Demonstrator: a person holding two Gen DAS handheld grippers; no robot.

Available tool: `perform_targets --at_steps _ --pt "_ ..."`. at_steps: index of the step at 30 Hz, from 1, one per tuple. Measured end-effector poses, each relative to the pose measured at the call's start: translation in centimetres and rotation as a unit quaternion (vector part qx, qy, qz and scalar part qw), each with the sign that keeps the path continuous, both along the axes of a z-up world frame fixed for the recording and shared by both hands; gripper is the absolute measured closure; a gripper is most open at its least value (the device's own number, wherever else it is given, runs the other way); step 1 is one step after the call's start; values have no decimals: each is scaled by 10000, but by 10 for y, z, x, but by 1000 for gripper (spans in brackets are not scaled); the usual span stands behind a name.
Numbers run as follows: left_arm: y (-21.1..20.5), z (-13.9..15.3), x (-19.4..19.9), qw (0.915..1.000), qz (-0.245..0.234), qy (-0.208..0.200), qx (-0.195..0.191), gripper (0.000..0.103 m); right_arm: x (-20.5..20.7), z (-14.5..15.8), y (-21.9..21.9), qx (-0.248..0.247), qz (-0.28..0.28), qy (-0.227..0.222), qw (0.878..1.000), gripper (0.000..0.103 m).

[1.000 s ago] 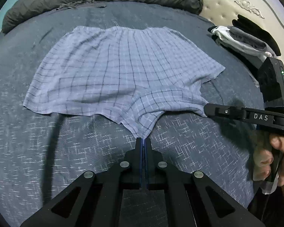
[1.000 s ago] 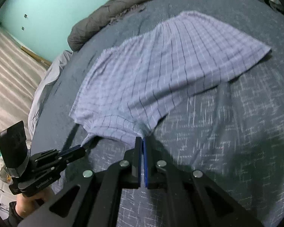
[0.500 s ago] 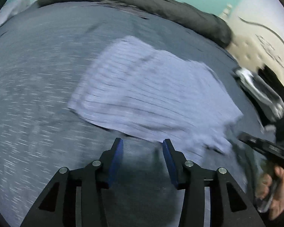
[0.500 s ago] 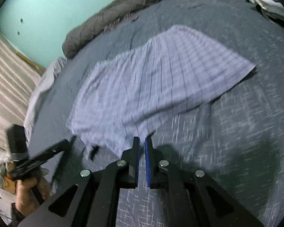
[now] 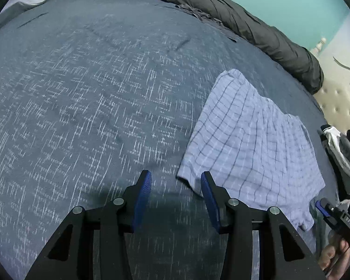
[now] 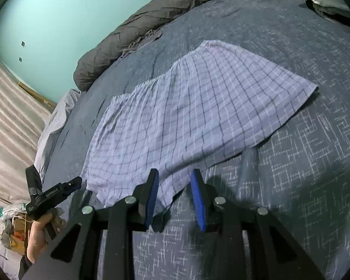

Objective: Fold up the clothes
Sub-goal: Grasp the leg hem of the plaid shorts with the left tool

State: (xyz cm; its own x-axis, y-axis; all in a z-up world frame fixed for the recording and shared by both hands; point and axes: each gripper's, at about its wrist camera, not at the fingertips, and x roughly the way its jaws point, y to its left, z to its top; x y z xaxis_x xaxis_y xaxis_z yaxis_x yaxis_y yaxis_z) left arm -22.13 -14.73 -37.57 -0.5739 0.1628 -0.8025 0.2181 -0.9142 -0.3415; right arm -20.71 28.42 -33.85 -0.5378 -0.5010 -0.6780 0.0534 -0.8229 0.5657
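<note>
Blue pads line both our grippers, and neither pair presses on anything. The left gripper [image 5: 175, 186] stands about half open over the bare bedspread [image 5: 86, 107], with the near left corner of the shorts [image 5: 252, 149] just ahead and to the right of its gap, apart from the pads. The right gripper [image 6: 173, 186] has just been opening; its jaws are parted a little, and the bottom hem of the shorts [image 6: 193, 116] lies in the gap, loose as far as we can see.

We judge the fold has not begun. The checked shorts lie spread flat in one layer, waistband on the far side from us, hem on the near side, and we see no crease or doubled part. Both grippers having let go, spreading looks finished; what is left is the folding itself, likely one side over the other and then hem to waistband, and perhaps setting the shorts with the clothes [image 5: 340, 149] heaped further off to the right of the left gripper.

Beyond the shorts a dark rolled quilt [image 6: 137, 30] runs along the far edge of the bed, against the teal wall [image 6: 58, 11].

For writing, we read "DAS" in white on the right gripper's body where it shows in the left wrist view. The left gripper's body carries a white word in the right wrist view, too small for us to read.
</note>
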Motion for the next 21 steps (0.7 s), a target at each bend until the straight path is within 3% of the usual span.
perform_targets --at_steps 3,7,12,21 --pt "2 -1 -4 9999 -66 3 79 57 -1 1 6 -19 -182 56 9998 75" --pt "6 -2 -8 9997 -230 -45 42 96 -4 1 16 -64 -299 69 9995 75" --pt "9 1 -12 9995 -276 20 174 101 -4 0 26 -106 -396 56 9991 75" --pt "33 36 -12 9980 -466 416 -69 101 -4 -3 40 2 -540 70 9985 75"
